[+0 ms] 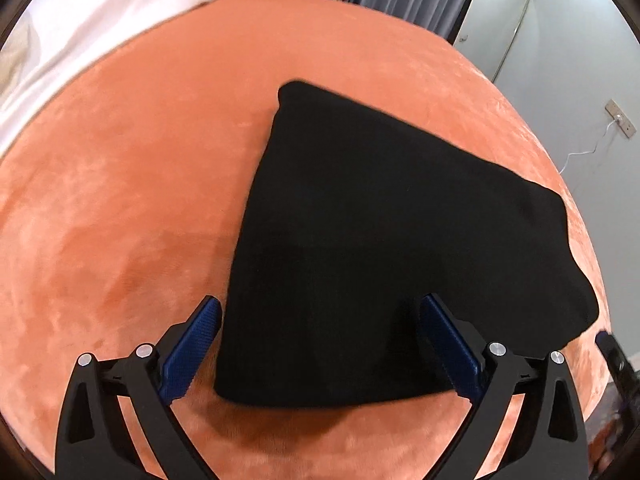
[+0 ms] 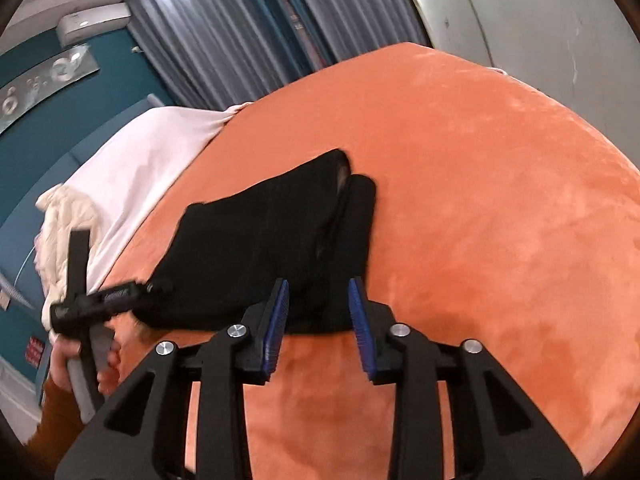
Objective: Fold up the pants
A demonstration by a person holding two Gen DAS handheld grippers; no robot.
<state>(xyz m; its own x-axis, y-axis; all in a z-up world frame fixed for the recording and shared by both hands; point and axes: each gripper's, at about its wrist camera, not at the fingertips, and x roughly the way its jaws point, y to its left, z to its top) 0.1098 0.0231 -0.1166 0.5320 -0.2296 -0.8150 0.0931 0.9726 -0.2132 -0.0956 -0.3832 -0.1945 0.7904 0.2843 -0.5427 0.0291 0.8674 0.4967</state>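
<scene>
Grey curtains and a teal wall back a bed covered in an orange plush spread, with a white sheet bunched at its far side. On the spread, towards the near edge, lie the black pants, already folded into a compact, roughly four-sided bundle; the right wrist view shows stacked layers along its far end, one lip lifted a little.

As a judgement, the folding looks close to finished. The pants read as soft, light cloth with no stiffness of their own: they will sag and slide open if lifted by one layer, and the plush beneath may drag at them. A good hold would be at a near corner, pinching all the layers together, one claw at each corner so the bundle stays square.

The left claw hovers over the near edge of the pants with its blue pads spread wide, one pad over the spread and the other over the cloth, gripping nothing. The right claw is also apart, its pads straddling the near edge of the pants; whether they touch the cloth is hard to tell through the blur. At the left of that view, a hand grips the other tool's handle.
</scene>
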